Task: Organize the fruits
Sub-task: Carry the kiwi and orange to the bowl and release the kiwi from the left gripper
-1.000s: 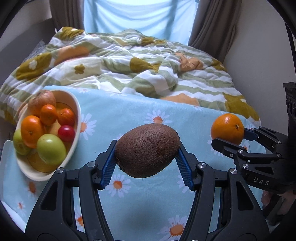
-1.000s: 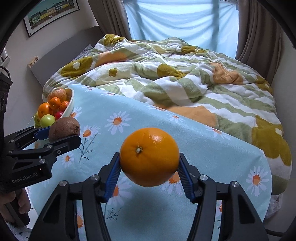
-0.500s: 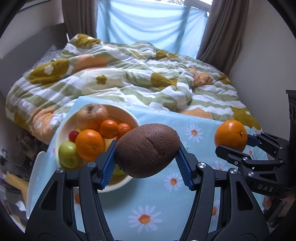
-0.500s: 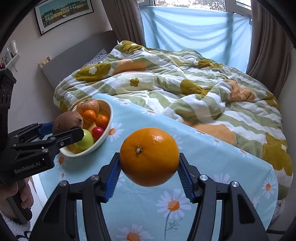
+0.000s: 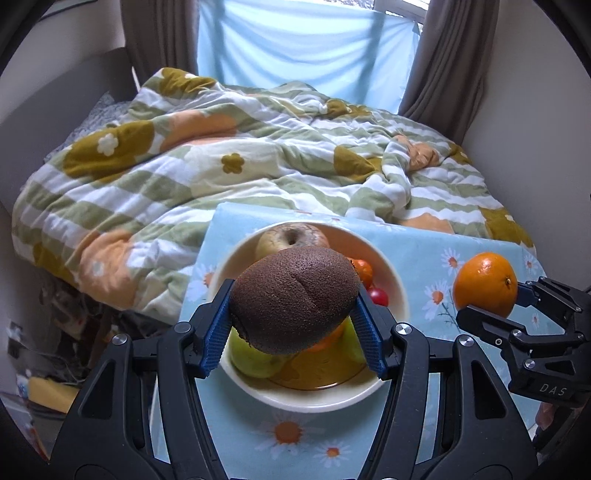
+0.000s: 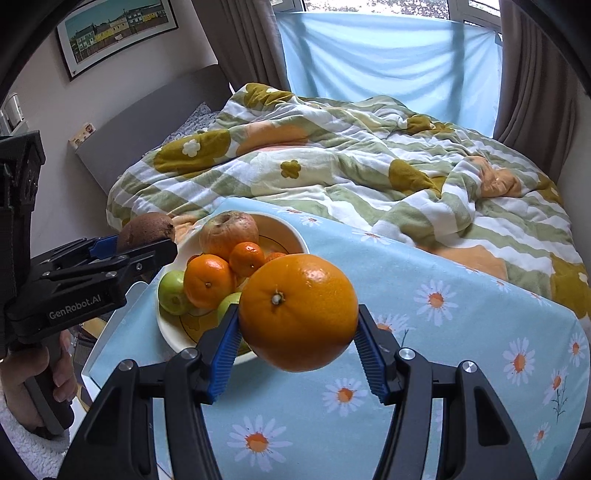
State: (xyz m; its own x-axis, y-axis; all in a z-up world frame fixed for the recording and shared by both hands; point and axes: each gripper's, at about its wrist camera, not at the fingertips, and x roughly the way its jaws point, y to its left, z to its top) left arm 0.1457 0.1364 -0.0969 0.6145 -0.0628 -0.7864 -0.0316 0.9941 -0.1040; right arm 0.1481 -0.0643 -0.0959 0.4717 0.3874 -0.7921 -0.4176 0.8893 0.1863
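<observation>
While the left gripper (image 5: pixel 293 325) clamps the brown kiwi (image 5: pixel 295 297) directly above the cream bowl (image 5: pixel 317 400), the right gripper (image 6: pixel 297 349) grips the large orange (image 6: pixel 298 312) over the surface just beside the bowl's rim. Step in hand, by my reading: delivery into the bowl, already crowded with an apple (image 6: pixel 229 232), oranges and green fruit; next move calls for lowering onto a free gap before releasing, kiwi first. Surface wears a blue daisy cloth (image 6: pixel 461 332); beyond it a rumpled floral duvet (image 6: pixel 332 166), curtained window, framed picture (image 6: pixel 114 31).

Left gripper (image 5: pixel 293 319) holds kiwi (image 5: pixel 295 299) above bowl (image 5: pixel 317 400)
</observation>
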